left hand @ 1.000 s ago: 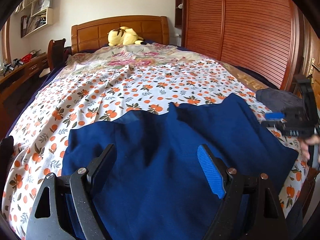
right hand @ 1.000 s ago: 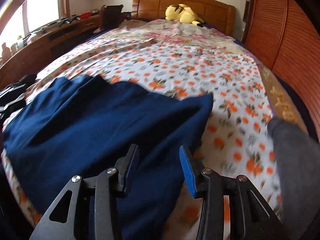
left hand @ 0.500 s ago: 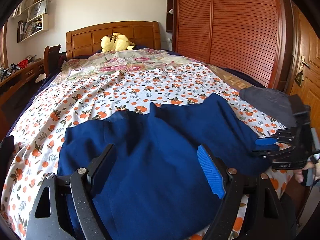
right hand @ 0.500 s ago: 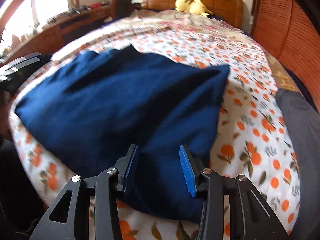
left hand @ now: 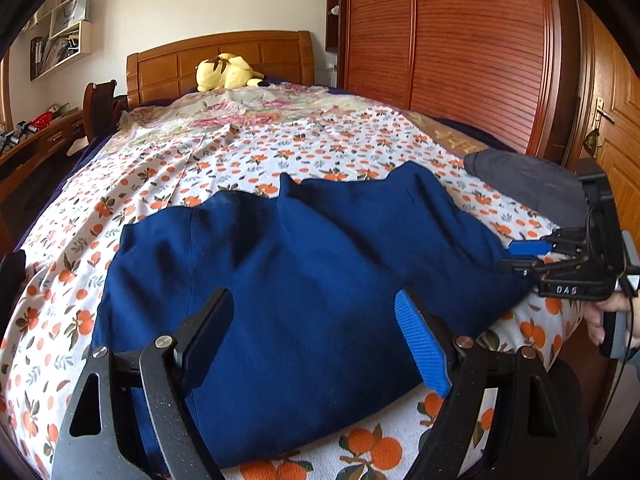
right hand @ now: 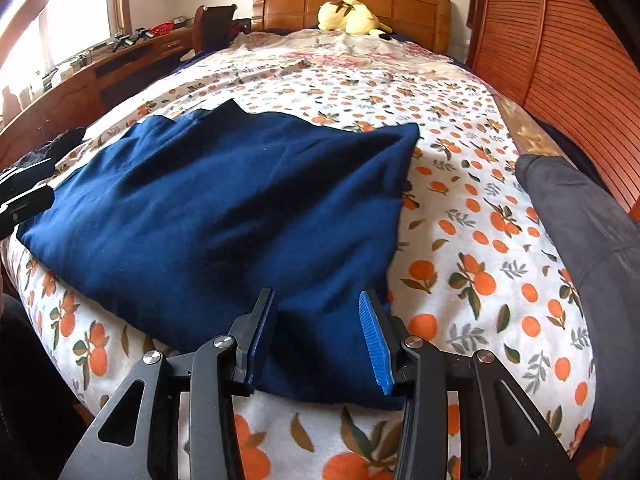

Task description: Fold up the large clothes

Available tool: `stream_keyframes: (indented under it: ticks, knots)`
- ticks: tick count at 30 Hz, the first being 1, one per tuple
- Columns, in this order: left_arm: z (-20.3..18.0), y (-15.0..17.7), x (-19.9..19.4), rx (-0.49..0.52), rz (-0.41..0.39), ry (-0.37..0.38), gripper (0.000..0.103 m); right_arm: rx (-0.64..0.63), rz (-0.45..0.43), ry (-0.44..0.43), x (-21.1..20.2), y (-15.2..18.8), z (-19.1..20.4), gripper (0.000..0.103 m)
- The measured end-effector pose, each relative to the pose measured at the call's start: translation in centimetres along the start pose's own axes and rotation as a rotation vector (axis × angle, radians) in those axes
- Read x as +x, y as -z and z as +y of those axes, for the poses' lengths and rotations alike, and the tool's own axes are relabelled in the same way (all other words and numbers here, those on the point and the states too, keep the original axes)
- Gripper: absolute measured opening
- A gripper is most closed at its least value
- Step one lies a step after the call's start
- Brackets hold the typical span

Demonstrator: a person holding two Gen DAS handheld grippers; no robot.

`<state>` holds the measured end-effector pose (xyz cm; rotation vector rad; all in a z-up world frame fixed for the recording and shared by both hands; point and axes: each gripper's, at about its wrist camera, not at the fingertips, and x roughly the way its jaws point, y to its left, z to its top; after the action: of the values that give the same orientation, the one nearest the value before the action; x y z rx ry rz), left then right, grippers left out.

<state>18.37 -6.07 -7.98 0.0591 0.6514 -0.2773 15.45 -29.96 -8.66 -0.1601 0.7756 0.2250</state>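
A large navy blue garment [left hand: 304, 280] lies spread and partly folded on the near end of the bed; it also shows in the right wrist view [right hand: 224, 208]. My left gripper [left hand: 316, 332] is open above the garment's near edge, holding nothing. My right gripper [right hand: 316, 332] is open over the garment's near right corner, empty. In the left wrist view the right gripper [left hand: 528, 258] sits at the garment's right corner, jaws slightly apart. In the right wrist view the left gripper's tip [right hand: 24, 204] shows at the garment's left edge.
The bed has an orange-print sheet [left hand: 248, 160] and a wooden headboard [left hand: 224, 60] with a yellow plush toy [left hand: 228, 72]. A grey garment [right hand: 576, 232] lies at the right edge. A wooden wardrobe [left hand: 460, 48] stands right; a desk [right hand: 80, 76] stands left.
Both grippers drew back toward the foot of the bed and rose slightly. The blue garment now lies lower and farther forward in both views. The right gripper's jaws opened wider.
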Motion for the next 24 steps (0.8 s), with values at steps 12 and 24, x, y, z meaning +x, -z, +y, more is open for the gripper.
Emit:
stream_keyframes:
  ticks: [12,24]
  knots:
    - [-0.4,2.1,1.5,-0.01,0.087,-0.024,0.083,0.074,0.053,-0.07,1.2,0.4,-0.8,0.068]
    - [-0.5,3.1,2.8,-0.008,0.152,-0.04,0.083,0.103,0.0,-0.221,1.2,0.5,-1.5,0.019]
